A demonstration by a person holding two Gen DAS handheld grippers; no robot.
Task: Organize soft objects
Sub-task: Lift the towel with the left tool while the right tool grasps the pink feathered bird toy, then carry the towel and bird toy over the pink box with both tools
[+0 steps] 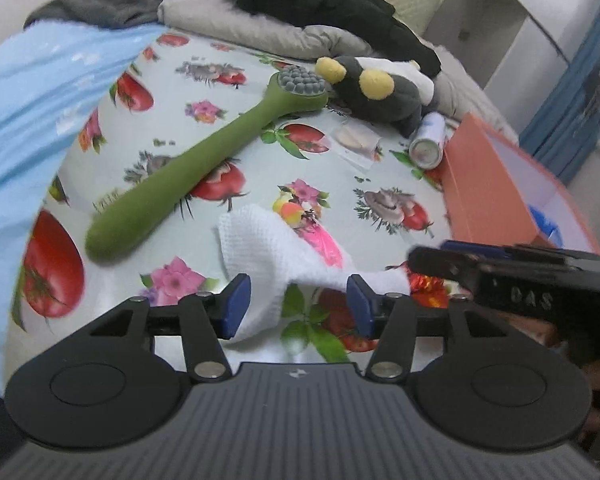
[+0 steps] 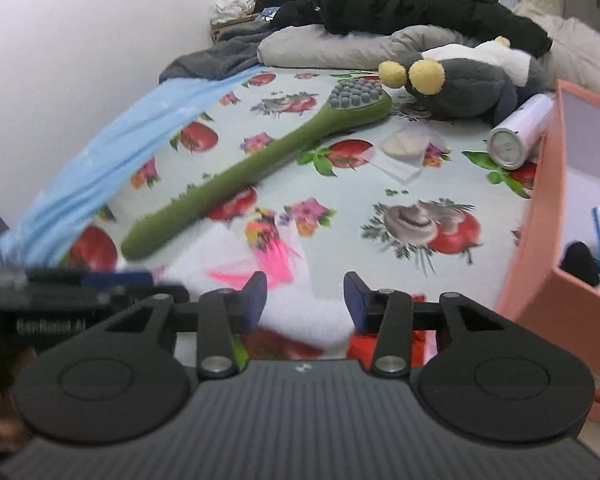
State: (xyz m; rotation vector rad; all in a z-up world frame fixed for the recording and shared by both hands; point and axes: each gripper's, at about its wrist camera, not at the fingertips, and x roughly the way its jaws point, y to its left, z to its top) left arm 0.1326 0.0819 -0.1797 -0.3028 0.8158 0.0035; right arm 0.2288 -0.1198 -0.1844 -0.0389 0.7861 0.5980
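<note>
- left gripper [image 1: 298,304]: black linkage arms, 2 blue pads, silver pivot screws, ribbed grey body, 2 round black discs
- right gripper [image 2: 306,300]: same build, small white logo

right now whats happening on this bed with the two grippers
A person holds a gripper in each hand over a white cloth lying on the fruit-print sheet. The left gripper has its jaws open with a fold of the cloth between them; the right gripper is open too, above the same cloth. A green massage brush, a plush toy and an orange box sit nearby, untouched.
</note>
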